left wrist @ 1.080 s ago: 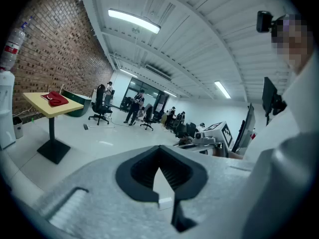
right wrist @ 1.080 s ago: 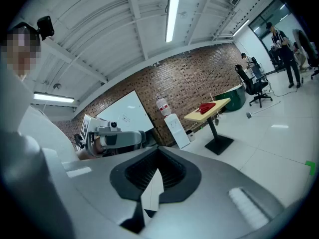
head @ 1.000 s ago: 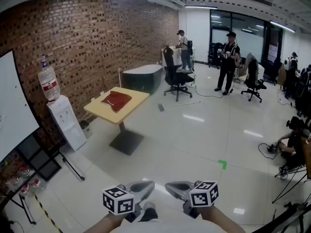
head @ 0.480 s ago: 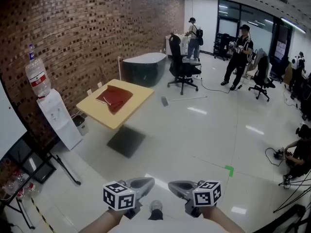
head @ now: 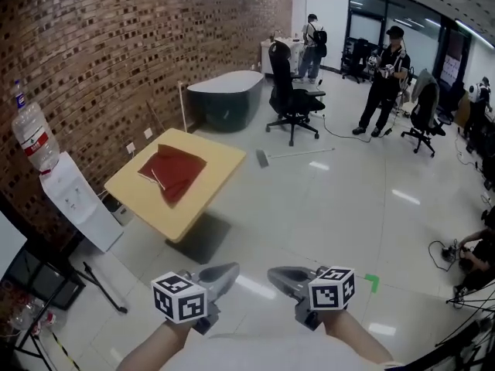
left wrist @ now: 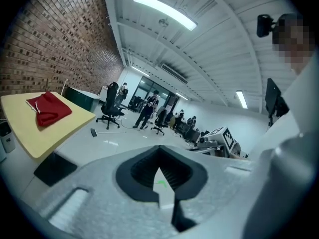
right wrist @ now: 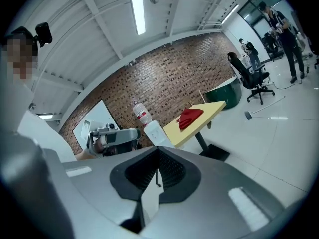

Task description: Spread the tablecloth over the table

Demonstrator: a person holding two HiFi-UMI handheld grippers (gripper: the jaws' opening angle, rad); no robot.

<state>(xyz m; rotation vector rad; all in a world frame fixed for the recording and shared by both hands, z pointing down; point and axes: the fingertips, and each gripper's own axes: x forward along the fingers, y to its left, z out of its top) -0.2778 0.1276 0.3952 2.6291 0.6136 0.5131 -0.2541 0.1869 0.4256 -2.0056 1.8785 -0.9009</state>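
Brick wall [head: 116,45], glossy white floor [head: 325,207]

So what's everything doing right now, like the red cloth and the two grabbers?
Red fabric tablecloth: folded small on the table, not spread.
Yellow square table: mostly uncovered.
Left gripper: shut, holding nothing.
Right gripper: shut, holding nothing.
Black office chair: nobody sitting.

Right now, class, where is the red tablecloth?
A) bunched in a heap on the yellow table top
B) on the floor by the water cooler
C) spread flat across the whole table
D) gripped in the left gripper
A: the red tablecloth lies crumpled on the yellow table, and most of the top around it is bare.
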